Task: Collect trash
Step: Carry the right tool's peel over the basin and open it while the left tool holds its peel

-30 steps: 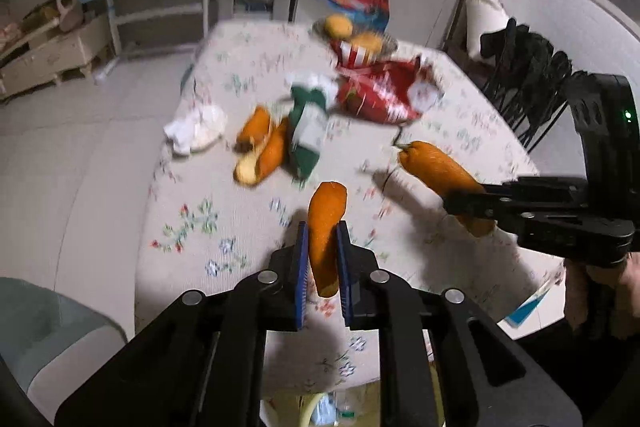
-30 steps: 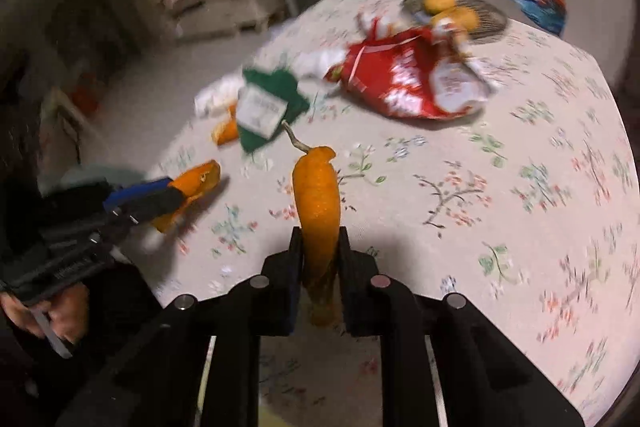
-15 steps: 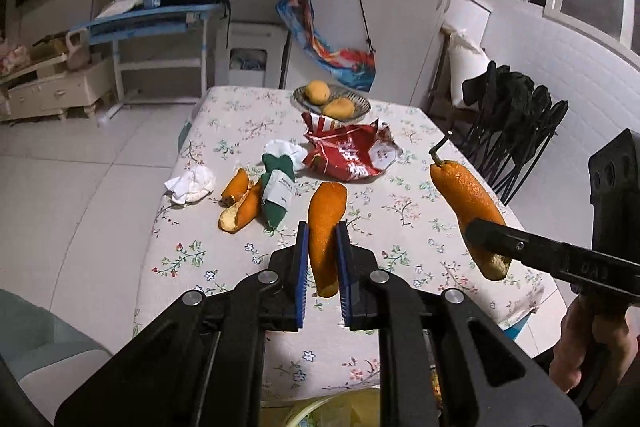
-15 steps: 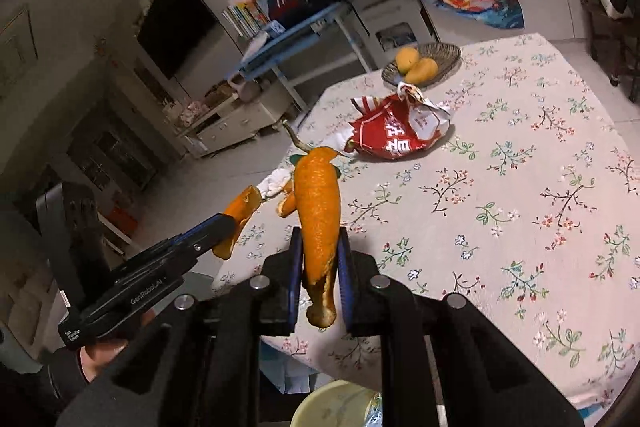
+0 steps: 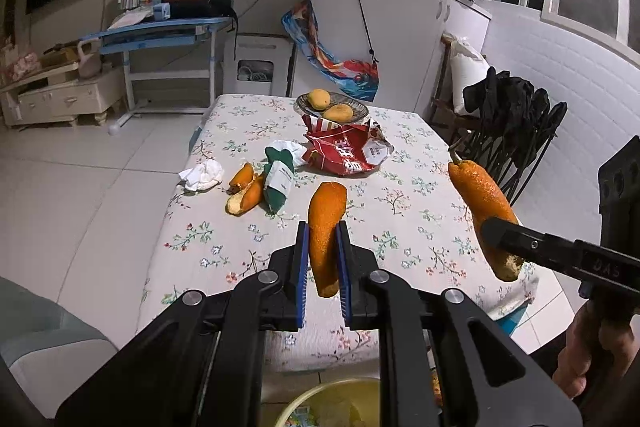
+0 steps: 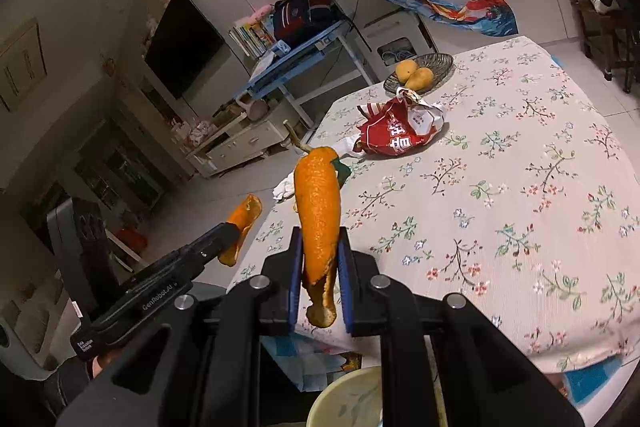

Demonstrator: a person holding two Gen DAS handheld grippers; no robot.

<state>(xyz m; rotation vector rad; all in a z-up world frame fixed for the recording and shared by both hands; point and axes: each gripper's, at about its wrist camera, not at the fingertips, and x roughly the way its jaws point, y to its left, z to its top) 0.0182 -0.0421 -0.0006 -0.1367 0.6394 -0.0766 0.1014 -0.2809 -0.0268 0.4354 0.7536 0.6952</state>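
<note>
Bin rim (image 5: 336, 393), pale yellow, shows at the bottom edge of both wrist views, directly below the two grippers, so the step in hand looks like carrying peel from the bench to the bin. To do it well, I would bring each gripper squarely over the opening before letting go, one at a time, and keep the peels hanging clear of the rim so neither catches on it.

Nearest, the left gripper (image 5: 323, 259) has its jaws clenched on a strip of orange peel (image 5: 326, 227), which stands nearly upright between the blue pads, its upper end sticking out past the tips and its lower end hanging below them. The right gripper (image 6: 320, 267) grips a second, longer peel with a stem (image 6: 318, 211) the same way, its torn lower end dangling beneath the pads.

Farther out, the bench (image 5: 400, 227), covered in a floral cloth, carries what is left to collect: two more peel pieces (image 5: 244, 191) beside a green packet (image 5: 278, 179), a crumpled white tissue (image 5: 202, 175) near the left edge, and a red snack bag (image 5: 346, 153) beyond them. A fruit dish (image 5: 332, 105) at the far end holds two whole fruits, probably not trash.
</note>
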